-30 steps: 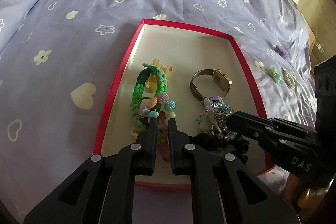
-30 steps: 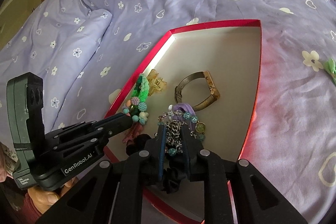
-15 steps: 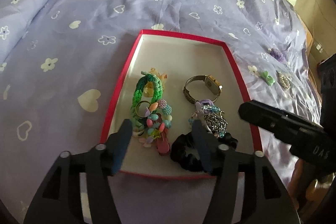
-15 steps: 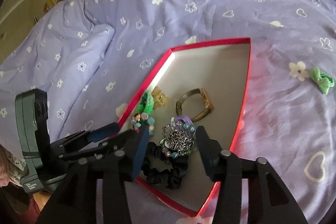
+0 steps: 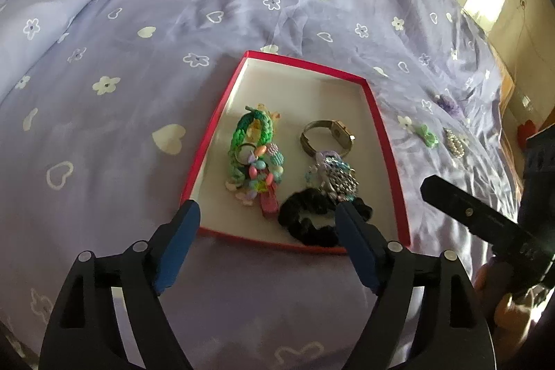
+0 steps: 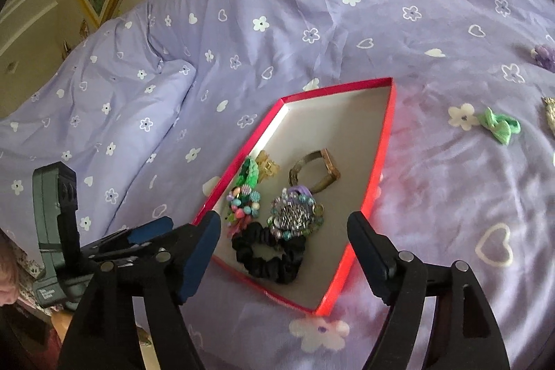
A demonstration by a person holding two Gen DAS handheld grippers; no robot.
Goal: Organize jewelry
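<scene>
The left claw [image 5: 267, 214] stands wide open, its blue-lined fingers [image 5: 180, 231] spread to either side of the near end of the red tray [image 5: 222, 113]; it holds nothing and hangs above the tray's near rim without touching any piece; the right claw [image 6: 284, 227] is likewise spread wide and empty, poised over the near corner of the same tray, with the left claw's body visible at its lower left.

The tray lies on a bed covered in a lilac sheet [image 5: 138, 23] printed with white hearts and flowers; inside it, a green braided bracelet [image 5: 251, 130] lies on the left with a cluster of pastel beads [image 5: 262, 172] over its near end and a yellow hair clip [image 6: 267, 167] just behind it; a gold-toned watch [image 5: 327, 134] lies on the right; nearer, a silver chain bracelet with blue beads [image 5: 338, 179] rests partly on a black scrunchie [image 5: 312, 221].

Out on the sheet, well apart from the tray, lie a green bow [image 6: 499, 127], a small sparkly silver piece [image 5: 454, 143] and a purple piece [image 5: 449, 103].

A white label on the left claw's body, seen from the right wrist, carries writing too small to read.
</scene>
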